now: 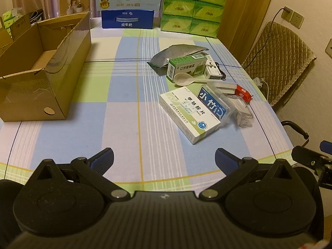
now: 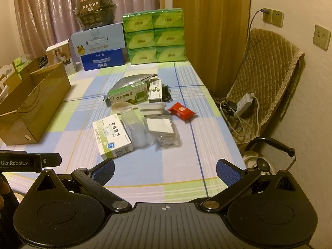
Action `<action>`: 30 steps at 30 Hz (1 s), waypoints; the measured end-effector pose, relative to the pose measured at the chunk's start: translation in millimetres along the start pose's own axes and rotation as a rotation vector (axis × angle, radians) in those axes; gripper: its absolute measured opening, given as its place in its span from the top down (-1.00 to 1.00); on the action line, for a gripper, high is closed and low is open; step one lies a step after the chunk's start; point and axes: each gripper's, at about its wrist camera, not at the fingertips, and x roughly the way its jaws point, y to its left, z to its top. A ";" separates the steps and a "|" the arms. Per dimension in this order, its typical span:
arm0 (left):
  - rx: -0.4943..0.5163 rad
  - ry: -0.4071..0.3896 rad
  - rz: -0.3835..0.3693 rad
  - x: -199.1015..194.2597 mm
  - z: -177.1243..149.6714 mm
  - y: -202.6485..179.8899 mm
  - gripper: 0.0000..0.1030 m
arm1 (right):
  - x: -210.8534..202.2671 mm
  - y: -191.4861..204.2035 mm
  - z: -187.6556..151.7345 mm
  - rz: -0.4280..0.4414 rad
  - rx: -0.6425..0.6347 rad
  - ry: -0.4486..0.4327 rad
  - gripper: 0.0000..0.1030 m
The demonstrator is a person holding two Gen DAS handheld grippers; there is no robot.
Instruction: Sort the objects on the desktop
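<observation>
Left gripper (image 1: 164, 158) gaping — medicine box (image 1: 189, 114) beyond, untouched.

Clutter mid-bench: white-green medicine box (image 1: 189, 115) flat, white spoon (image 1: 186, 79), green box (image 1: 186, 67), red packet (image 2: 182, 111); open cardboard box (image 1: 41, 70) left.

Your left tongs (image 1: 164, 157) and right tongs (image 2: 165, 169): black housings, round pivot discs, silver screws, blue ribbed pads (image 2: 227, 173), "GenRobot.AI" label.

Counter cloth (image 1: 128, 108): blue/green/lilac plaid w/ yellow lines. Cardboard box (image 1: 51, 78) brown. Tissue packs (image 2: 155, 35) green. Snack packet (image 2: 182, 110) red. Medicine box (image 1: 189, 114) white/green.
</observation>
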 end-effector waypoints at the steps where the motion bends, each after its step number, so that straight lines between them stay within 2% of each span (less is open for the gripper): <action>1: -0.001 0.000 0.000 0.3 -0.3 -0.2 -0.98 | 0.4 0.0 0.1 0.000 0.000 0.001 -0.97; 30: -0.002 0.009 -0.010 3.2 -4.2 0.8 -0.98 | 11.9 0.5 3.6 0.026 -0.023 0.009 -0.97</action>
